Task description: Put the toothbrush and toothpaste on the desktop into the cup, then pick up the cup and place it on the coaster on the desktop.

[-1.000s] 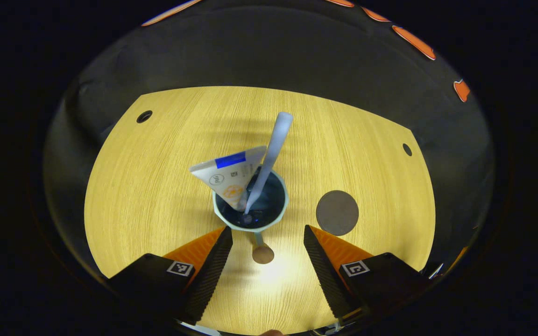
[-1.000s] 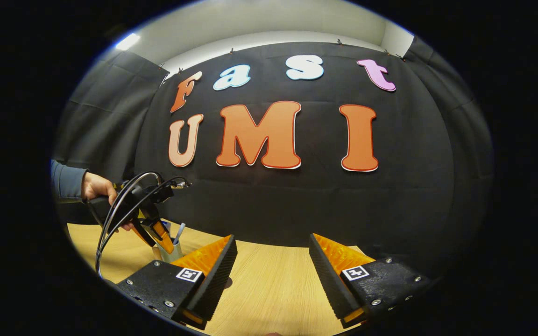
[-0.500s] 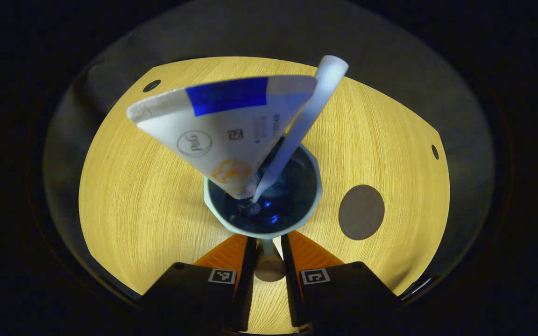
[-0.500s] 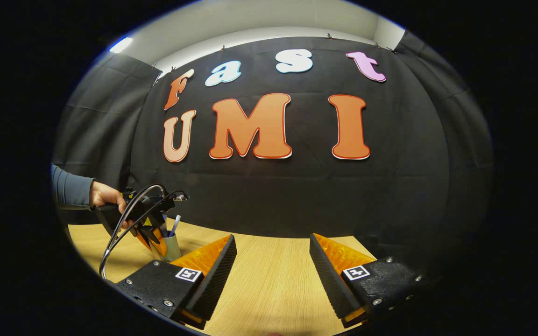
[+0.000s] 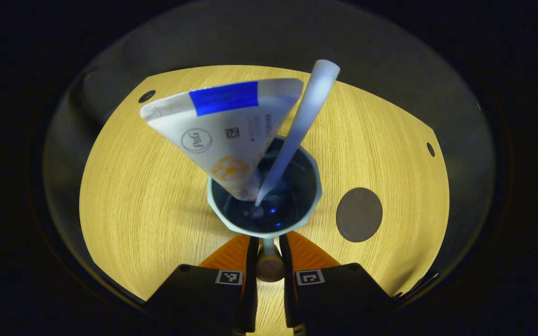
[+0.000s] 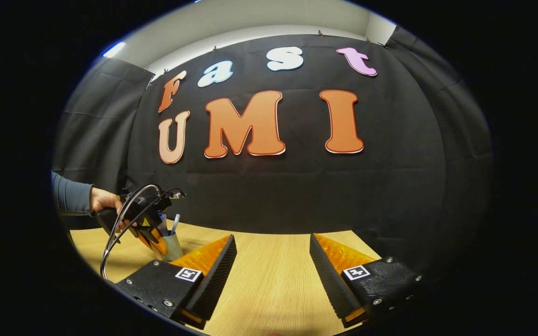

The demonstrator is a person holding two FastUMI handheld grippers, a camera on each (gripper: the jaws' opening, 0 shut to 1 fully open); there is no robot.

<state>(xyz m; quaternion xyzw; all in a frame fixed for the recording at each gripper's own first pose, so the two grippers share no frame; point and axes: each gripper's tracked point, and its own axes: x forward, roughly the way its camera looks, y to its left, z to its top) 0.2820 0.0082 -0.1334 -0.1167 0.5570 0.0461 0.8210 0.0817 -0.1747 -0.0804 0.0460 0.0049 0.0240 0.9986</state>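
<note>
My left gripper is clamped on the handle of the cup, which stands on the table. The toothpaste and the toothbrush stand inside it, lower ends down in the cup, long axes leaning up and away from me. The coaster lies near the cup's right. My right gripper hangs with fingers apart, empty, above the table.

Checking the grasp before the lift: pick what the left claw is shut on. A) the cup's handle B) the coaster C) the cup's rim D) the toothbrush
A: in the left gripper view the left claw pinches the cup's handle, below the cup.
</note>
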